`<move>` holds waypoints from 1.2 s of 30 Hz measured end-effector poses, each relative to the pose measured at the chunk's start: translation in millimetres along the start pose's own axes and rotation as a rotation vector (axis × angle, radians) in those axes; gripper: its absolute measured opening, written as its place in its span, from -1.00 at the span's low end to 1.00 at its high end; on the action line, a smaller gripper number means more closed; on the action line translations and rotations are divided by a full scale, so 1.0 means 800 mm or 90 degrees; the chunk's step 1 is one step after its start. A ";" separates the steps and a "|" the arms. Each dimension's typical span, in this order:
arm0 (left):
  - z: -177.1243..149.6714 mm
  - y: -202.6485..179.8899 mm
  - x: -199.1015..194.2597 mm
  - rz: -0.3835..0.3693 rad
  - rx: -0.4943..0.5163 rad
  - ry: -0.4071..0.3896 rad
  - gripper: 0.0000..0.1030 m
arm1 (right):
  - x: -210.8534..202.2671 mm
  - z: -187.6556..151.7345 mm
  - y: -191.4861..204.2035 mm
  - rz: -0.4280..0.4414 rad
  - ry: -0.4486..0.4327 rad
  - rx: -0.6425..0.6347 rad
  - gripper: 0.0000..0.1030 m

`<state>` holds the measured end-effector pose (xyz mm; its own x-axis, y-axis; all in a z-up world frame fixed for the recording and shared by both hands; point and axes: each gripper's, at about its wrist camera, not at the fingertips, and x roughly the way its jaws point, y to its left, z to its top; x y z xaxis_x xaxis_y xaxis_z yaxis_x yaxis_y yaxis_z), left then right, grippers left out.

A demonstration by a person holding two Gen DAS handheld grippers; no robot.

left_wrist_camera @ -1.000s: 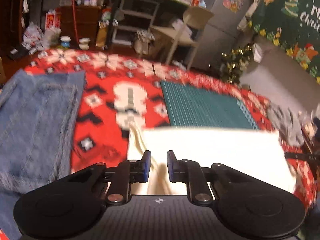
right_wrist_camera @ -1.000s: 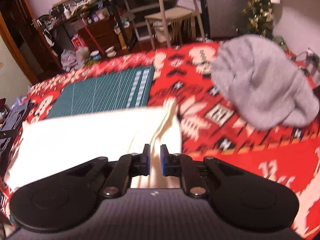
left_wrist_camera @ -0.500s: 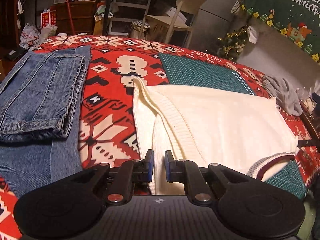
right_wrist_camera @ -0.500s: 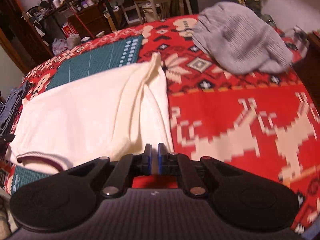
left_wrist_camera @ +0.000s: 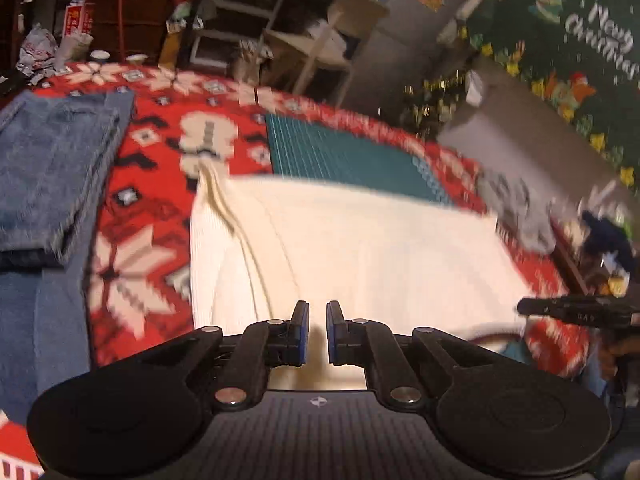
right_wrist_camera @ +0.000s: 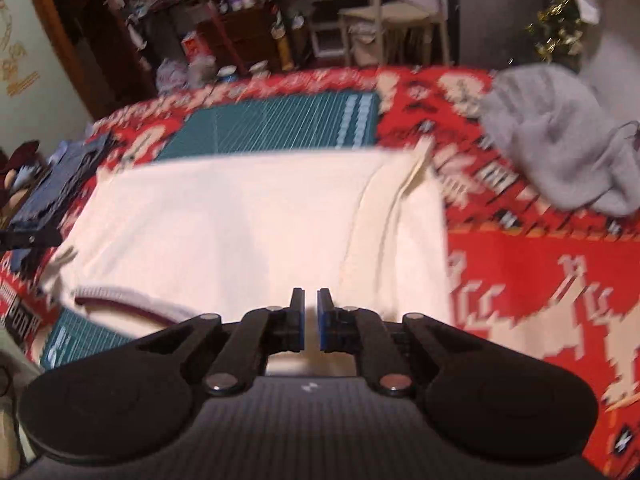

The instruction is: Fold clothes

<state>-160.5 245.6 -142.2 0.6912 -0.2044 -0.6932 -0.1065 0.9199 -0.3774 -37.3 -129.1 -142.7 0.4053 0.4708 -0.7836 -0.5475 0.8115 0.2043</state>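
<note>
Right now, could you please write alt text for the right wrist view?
A cream knitted sweater lies flat on a red patterned tablecloth, with the black right tool slightly open at its near edge. A crumpled grey garment lies at the right.

Both wrist views near, sharing cream sweater (left_wrist_camera: 360, 248)

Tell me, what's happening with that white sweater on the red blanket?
A person is folding clothes with a hand-held gripper in each hand. The left hand-held gripper and the right hand-held gripper sit at the near edge of the cream sweater, fingers slightly apart. Jeans lie folded to the left; a grey garment waits on the right.
</note>
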 end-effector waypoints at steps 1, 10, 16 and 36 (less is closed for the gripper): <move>-0.007 0.001 0.003 0.003 0.001 0.012 -0.83 | 0.001 -0.006 0.000 -0.001 0.004 0.000 -0.88; -0.033 -0.005 -0.006 0.027 0.064 0.012 -0.83 | -0.013 -0.017 0.004 -0.009 0.005 -0.002 -0.87; -0.021 -0.019 -0.008 -0.004 0.063 -0.019 -0.83 | -0.020 -0.003 0.035 0.000 -0.029 -0.067 -0.84; -0.041 -0.083 0.011 -0.027 0.240 -0.012 -0.83 | 0.013 -0.025 0.103 0.053 0.019 -0.143 -0.81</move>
<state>-170.4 172.1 -143.5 0.7028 -0.2420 -0.6689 0.1904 0.9700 -0.1510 -92.8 -64.3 -146.0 0.3314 0.5201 -0.7872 -0.7293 0.6705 0.1360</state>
